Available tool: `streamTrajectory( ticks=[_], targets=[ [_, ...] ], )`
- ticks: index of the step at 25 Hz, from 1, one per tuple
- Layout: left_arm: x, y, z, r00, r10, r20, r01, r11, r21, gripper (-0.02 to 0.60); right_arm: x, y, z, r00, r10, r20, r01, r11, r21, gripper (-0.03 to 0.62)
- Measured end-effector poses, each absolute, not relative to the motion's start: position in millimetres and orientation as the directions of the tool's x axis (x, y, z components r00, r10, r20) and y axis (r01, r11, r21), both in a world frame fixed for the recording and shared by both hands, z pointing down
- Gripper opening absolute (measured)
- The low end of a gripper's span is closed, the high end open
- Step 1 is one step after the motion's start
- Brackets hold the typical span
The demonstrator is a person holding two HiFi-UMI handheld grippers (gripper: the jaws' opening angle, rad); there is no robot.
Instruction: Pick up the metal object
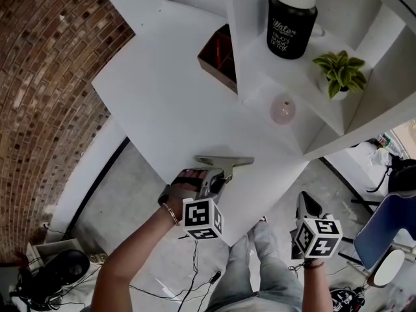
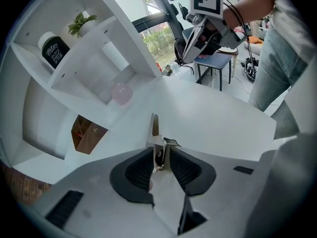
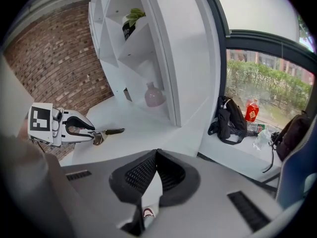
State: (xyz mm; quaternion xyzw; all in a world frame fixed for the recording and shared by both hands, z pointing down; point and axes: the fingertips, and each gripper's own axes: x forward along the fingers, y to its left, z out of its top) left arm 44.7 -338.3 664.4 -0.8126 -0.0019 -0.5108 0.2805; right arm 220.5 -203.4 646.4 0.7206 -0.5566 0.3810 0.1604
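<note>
The metal object [image 1: 224,162] is a thin T-shaped piece with a flat bar across its far end, near the front edge of the white table [image 1: 162,103]. My left gripper [image 1: 216,182] is shut on its stem. In the left gripper view the metal object [image 2: 155,129] stands up between the dark pads [image 2: 138,170] of my left gripper [image 2: 161,156]. Whether it touches the table I cannot tell. My right gripper [image 1: 304,205] hangs off the table's right edge, shut with nothing in it. The right gripper view shows my right gripper [image 3: 155,157] and, beyond it, the metal object [image 3: 108,131].
A white shelf unit at the back holds a black jar [image 1: 292,19], a small potted plant [image 1: 339,72], a pink vase [image 1: 283,109] and a brown box [image 1: 220,56]. A blue chair [image 1: 383,233] and cables stand on the floor at the right.
</note>
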Motion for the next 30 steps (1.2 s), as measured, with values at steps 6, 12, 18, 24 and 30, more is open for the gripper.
streamTrajectory(
  ticks=[6,12,18,24,30],
  targets=[
    [46.4,-340.2,666.6,0.470,-0.293,0.833,0.285,-0.843,-0.457,0.097,221.7,-203.4,648.9,0.085,-0.677,0.731,-0.925,-0.327,-0.194,0.000],
    [46.8,-342.4,666.5,0.466,-0.307,0.830,0.278,-0.840,-0.467,0.078,221.7,-203.3,649.1,0.082,-0.677,0.731,-0.924,-0.327,-0.199,0.000],
    [46.8,-341.8,667.2,0.455,-0.303,0.837,0.284,-0.841,-0.460,0.077,225.1,-202.8,644.9,0.085,-0.680,0.728,-0.923,-0.328,-0.199,0.000],
    [48.5,-342.9,663.4,0.457,-0.293,0.840,0.286,-0.846,-0.451,0.064,229.2,-204.6,637.7,0.092,-0.689,0.719,-0.924,-0.328,-0.197,0.000],
    [51.1,-348.2,657.6,0.463,-0.296,0.836,0.272,-0.850,-0.451,0.048,231.6,-204.4,633.2,0.093,-0.690,0.717,-0.925,-0.327,-0.195,0.000]
  ],
)
